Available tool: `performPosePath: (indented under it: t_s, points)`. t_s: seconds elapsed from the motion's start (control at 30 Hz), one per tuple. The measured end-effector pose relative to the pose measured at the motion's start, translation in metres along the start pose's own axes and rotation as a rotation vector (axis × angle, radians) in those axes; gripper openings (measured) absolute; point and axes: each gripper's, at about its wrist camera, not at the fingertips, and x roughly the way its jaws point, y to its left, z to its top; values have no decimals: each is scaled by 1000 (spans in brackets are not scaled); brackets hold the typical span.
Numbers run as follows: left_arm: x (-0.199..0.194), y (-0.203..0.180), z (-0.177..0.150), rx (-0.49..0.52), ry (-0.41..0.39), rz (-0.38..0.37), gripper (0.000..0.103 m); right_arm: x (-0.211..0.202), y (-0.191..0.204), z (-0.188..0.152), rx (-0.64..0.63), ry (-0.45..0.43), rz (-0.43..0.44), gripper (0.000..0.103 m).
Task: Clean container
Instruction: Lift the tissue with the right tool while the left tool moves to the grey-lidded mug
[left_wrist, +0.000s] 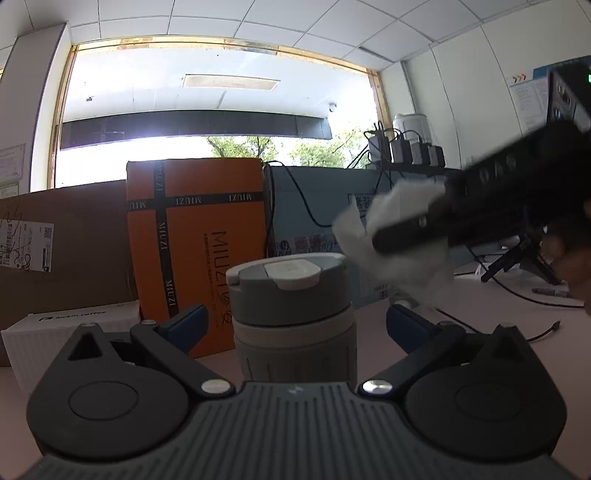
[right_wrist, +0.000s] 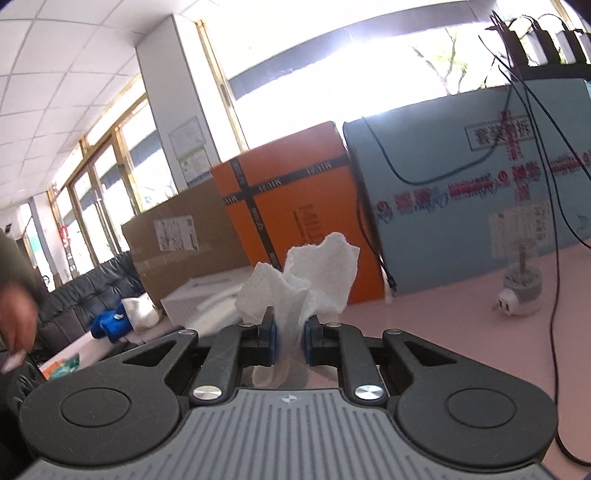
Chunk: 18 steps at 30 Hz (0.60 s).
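A grey and white lidded cup (left_wrist: 293, 317) stands upright on the pink table, between the blue-padded fingers of my left gripper (left_wrist: 295, 325). The jaws are wide open and do not touch the cup. My right gripper (right_wrist: 289, 338) is shut on a crumpled white paper towel (right_wrist: 306, 280). In the left wrist view the right gripper (left_wrist: 424, 225) reaches in from the right, holding the towel (left_wrist: 391, 236) just above and right of the cup's lid. The cup is not in the right wrist view.
An orange MIUZI box (left_wrist: 195, 236), a brown carton (left_wrist: 62, 243) and a pale blue box (right_wrist: 472, 199) stand behind the cup. A white box (left_wrist: 70, 325) lies at left. Black cables (right_wrist: 550, 258) and a small white device (right_wrist: 519, 291) are on the table at right.
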Motion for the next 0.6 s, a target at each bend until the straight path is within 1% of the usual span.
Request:
performPosePath:
  t_s: [0.07, 0.2, 0.27, 0.37, 0.4, 0.6]
  points:
    - [5, -2, -1, 10, 15, 4, 103, 1, 4, 6, -5, -19, 12, 13]
    - [15, -3, -3, -8, 40, -9, 103, 7, 17, 16, -25, -43, 41, 13]
    - [18, -3, -4, -11, 40, 3, 103, 13, 24, 20, -48, -42, 52, 13]
    - [24, 0, -5, -29, 44, -2, 102, 24, 32, 20, -72, -18, 70, 13]
    - [26, 1, -5, -36, 46, -6, 100, 28, 35, 19, -80, -8, 76, 13]
    - [28, 1, -7, -43, 42, -11, 95, 51, 44, 14, -118, 45, 82, 13]
